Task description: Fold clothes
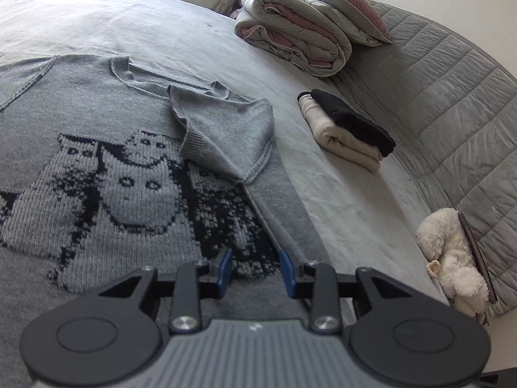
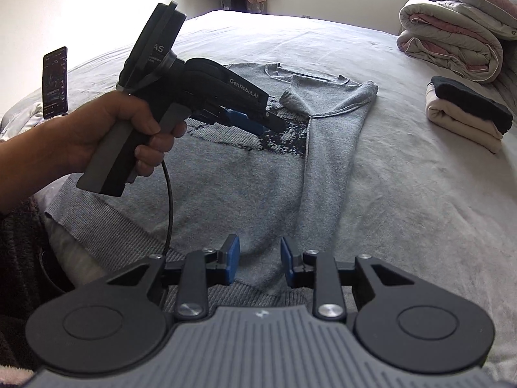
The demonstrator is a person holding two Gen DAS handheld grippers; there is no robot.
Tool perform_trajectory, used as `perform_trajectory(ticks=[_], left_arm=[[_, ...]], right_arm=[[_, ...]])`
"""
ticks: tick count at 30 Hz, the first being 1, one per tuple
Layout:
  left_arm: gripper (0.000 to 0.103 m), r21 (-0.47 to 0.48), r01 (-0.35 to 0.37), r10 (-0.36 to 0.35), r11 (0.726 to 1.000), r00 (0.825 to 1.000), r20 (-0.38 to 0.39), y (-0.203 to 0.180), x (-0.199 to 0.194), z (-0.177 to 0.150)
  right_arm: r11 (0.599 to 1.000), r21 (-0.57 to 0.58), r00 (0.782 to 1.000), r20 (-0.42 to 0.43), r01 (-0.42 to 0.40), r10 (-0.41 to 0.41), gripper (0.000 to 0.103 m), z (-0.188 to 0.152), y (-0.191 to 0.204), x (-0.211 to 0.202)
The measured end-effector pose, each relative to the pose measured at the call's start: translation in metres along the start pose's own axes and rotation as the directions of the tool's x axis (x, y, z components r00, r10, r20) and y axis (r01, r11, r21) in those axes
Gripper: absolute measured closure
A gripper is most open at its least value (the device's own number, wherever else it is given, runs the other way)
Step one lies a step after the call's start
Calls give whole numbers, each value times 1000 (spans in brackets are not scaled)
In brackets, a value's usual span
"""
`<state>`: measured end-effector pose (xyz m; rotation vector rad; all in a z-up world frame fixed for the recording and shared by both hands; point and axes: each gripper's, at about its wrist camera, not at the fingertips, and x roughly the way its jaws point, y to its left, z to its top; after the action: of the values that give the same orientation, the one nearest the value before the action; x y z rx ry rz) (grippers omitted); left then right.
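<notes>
Fingers (image 1: pixel 226 266) of the left gripper (image 1: pixel 257 270) stood apart with nothing between the blue pads, hovering above the knit pattern; the right gripper (image 2: pixel 260 263) was likewise spread and empty, poised over the hem.

Bed (image 1: pixel 129 22) covered in a pale grey sheet, largest surface in both views. Quilted grey headboard (image 1: pixel 452 97) along its far side.

Grey sweater (image 1: pixel 97 123) lay flat on the bed, dark knitted figures on the front, one sleeve (image 1: pixel 223 129) folded inward across the chest and the side edge turned in along the body.

Rolled duvet (image 1: pixel 290 38) with a pillow (image 1: pixel 342 3) on top, near the headboard.

Folded cream and black clothes (image 1: pixel 345 129) stacked beside the sweater, apart from it.

White plush toy (image 1: pixel 452 258) against the headboard.

Left hand (image 2: pixel 122 129) gripped the left tool's handle in the right wrist view. Phone (image 2: pixel 55 82) upright behind it.
</notes>
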<state>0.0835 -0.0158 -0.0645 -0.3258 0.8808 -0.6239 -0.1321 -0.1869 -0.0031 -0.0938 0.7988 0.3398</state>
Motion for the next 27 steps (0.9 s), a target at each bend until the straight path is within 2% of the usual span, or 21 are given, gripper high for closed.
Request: perform_trajectory(ticks=[5, 9, 17, 19, 20, 22, 27], left_arm=[[72, -7, 88, -89, 996, 996, -31, -11, 3, -16], [75, -3, 129, -129, 992, 990, -62, -23, 13, -23], [75, -15, 134, -135, 991, 989, -66, -27, 24, -22], [75, -38, 129, -132, 991, 989, -66, -24, 28, -22], [75, -52, 129, -132, 990, 989, -66, -22, 29, -22], [75, -87, 131, -137, 988, 988, -70, -17, 32, -21], [71, -160, 151, -163, 975, 985, -62, -9, 35, -21]], right_arm=[[999, -6, 998, -33, 44, -44, 73, -10, 5, 5], [995, 6, 993, -66, 102, -101, 74, -20, 2, 15], [980, 29, 977, -90, 198, -195, 77, -35, -5, 21], [975, 43, 973, -91, 216, -212, 82, -37, -9, 20], [973, 52, 972, -92, 223, -218, 84, -37, -12, 19], [970, 72, 970, -92, 233, -226, 96, -38, -17, 17], [975, 133, 983, -55, 178, -172, 97, -31, -19, -1]])
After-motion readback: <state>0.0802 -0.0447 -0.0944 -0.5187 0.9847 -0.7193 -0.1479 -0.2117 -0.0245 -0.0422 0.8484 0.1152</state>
